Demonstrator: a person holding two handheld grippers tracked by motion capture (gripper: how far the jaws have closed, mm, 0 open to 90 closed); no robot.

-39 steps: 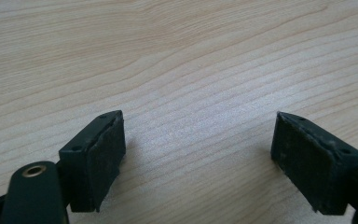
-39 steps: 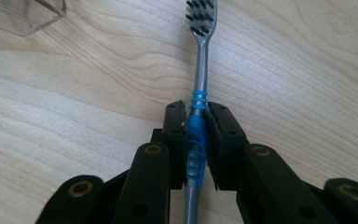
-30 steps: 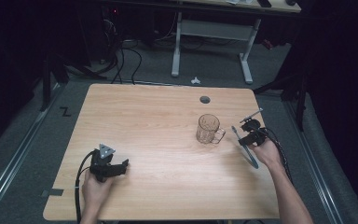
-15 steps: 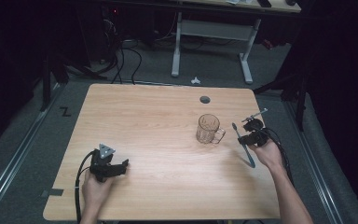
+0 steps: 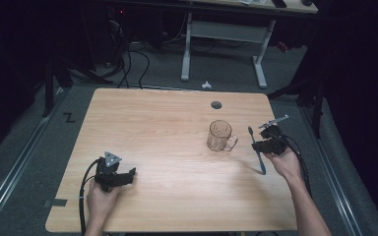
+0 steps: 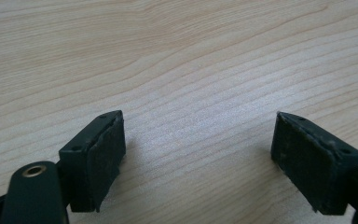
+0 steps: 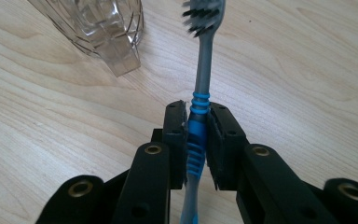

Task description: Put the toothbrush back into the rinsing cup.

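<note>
A clear glass mug [image 5: 220,135] stands on the wooden table [image 5: 167,123], right of centre, and its base shows in the right gripper view [image 7: 102,28]. My right gripper [image 5: 262,145] is shut on a grey and blue toothbrush [image 5: 257,150], held just right of the mug above the table. In the right gripper view the pads clamp the toothbrush [image 7: 199,116] at its blue ribbed grip, bristle head pointing away. My left gripper [image 5: 128,175] rests low at the table's front left, open, with bare wood between its pads [image 6: 98,158].
A round cable hole [image 5: 216,104] sits in the table near its far edge. Beyond the table stand a white desk frame [image 5: 224,34] and cables on the dark floor. The table's right edge lies close to my right hand.
My right gripper has lifted the toothbrush a little and carried it slightly toward the mug, turning it more upright. The left gripper has stayed in place.
</note>
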